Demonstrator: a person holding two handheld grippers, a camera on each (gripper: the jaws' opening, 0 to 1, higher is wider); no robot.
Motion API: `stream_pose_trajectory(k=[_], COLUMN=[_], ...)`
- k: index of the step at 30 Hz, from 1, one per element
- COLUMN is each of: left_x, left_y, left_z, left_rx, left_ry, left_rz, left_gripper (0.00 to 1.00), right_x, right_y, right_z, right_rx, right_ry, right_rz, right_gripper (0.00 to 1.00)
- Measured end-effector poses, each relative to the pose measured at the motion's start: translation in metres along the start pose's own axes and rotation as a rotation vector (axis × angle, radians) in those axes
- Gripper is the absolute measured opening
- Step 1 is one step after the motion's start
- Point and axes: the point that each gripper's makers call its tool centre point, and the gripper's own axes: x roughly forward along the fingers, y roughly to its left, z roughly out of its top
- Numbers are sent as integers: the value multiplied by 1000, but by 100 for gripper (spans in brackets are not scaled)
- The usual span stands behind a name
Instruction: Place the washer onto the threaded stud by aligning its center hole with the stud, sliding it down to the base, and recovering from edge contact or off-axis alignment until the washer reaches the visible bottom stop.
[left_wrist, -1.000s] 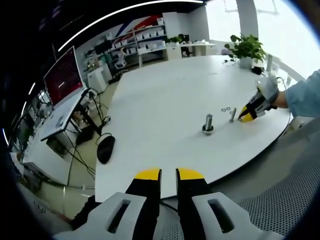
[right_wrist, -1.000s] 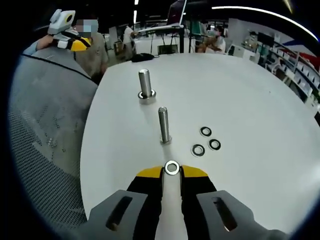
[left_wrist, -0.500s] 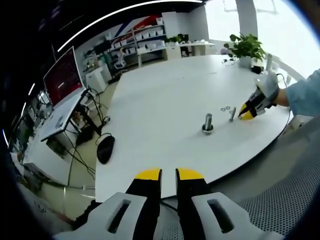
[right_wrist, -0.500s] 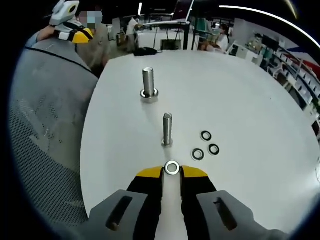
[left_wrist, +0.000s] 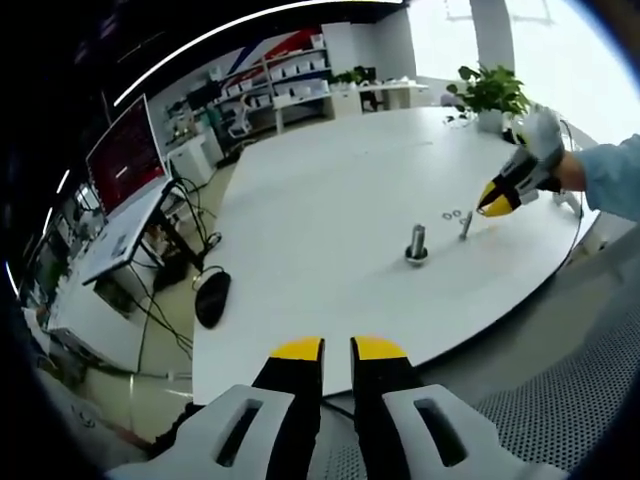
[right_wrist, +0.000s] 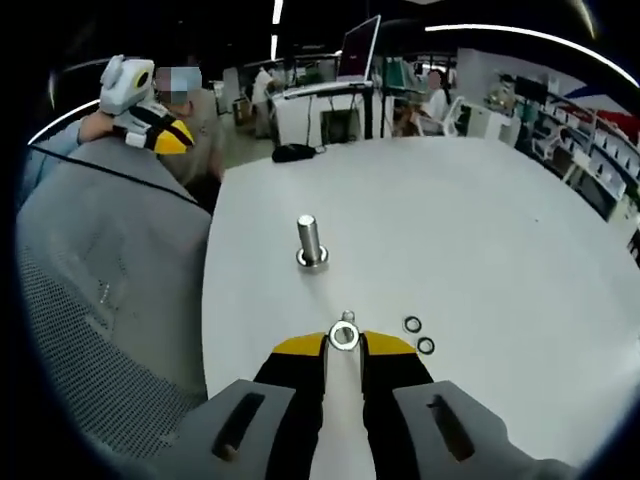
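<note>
A large white round-edged table is being viewed from both grippers. On it, a thick steel bolt standing upright in a wide collar is being seen, with a thinner threaded steel stud just beside it in the left gripper view. In the right gripper view the stud's tip is being almost wholly covered by the small flat silver washer, which is being held directly over it, not seated at the base. The washer is being clamped between the yellow-tipped jaws of the right gripper, also seen in the left gripper view. Two loose dark-rimmed washers are lying near the stud. The left gripper is being held off the table's near edge, jaws nearly together, nothing between them.
</note>
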Motion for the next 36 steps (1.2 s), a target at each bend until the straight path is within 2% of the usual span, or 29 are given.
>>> stream_pose_trajectory(k=[9, 12, 16, 27, 30, 33, 36], left_x=[0, 0, 0, 0, 1, 0, 1], left_y=[-1, -1, -1, -1, -3, -2, -1], left_z=[0, 0, 0, 0, -3, -1, -2], left_rx=[4, 3, 4, 8, 15, 12, 9], left_ry=[1, 0, -1, 4, 18, 7, 12], left_rz=[-1, -1, -2, -3, -9, -5, -6], left_gripper=[8, 8, 8, 7, 7, 7, 7], right_x=[-2, -2, -2, 3, 4, 8, 11], right_y=[8, 12, 11, 9, 9, 10, 7], right_z=[17, 24, 29, 30, 28, 25, 20], right_rx=[-44, 8, -36, -62, -75, -78, -112], right_ry=[-20, -53, -53, -35, -23, -11, 22], right_rz=[2, 25, 10, -2, -7, -8, -31], right_gripper=[14, 14, 14, 14, 14, 14, 14])
